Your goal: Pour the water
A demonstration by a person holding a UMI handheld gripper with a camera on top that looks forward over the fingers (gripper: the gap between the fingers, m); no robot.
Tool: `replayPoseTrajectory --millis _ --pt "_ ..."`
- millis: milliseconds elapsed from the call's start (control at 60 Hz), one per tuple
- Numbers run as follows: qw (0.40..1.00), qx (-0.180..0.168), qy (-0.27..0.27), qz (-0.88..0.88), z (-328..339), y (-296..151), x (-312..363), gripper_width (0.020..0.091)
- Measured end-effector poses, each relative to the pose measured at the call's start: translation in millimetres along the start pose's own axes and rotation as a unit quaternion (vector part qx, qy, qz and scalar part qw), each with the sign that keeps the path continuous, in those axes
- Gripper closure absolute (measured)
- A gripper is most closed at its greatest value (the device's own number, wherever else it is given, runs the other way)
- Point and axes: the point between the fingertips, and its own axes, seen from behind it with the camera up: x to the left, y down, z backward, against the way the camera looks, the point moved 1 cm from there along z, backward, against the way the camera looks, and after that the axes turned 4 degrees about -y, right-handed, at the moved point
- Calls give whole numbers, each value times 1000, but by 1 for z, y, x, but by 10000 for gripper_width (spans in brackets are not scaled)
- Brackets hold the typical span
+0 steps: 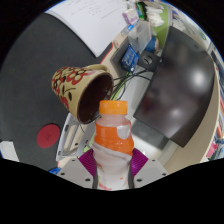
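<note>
Jaws clamped on orange bottle (114, 133), label unreadable, beside patterned cup (78, 85).

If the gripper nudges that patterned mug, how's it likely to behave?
The patterned mug already looks tilted well off upright just beyond the orange bottle, so a nudge may tip or roll it. It looks ceramic: probably stiff, breakable. The gripper seems shut on the bottle.

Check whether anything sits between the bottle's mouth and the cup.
Nothing visible does. The bottle, held in the tool, is tilted up with its orange cap end right at the open mouth of the patterned cup.
</note>
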Motion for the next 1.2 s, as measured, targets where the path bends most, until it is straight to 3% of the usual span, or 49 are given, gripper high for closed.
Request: replayPoseTrajectory --millis 150,317,450,617,717,1067,1200 --pt "988 -41 -7 -150 16 -5 -7 694" --pt "911 -78 20 -403 43 12 -31 696" --pt "813 -109 24 -572 47 28 -32 694" --pt "644 -157 -6 -749 30 39 -10 695" --pt "584 -157 -19 -796 11 32 16 696" --pt "541 -157 -46 -825 -32 7 88 686" --pt "533 -157 -19 -831 -31 12 89 674"
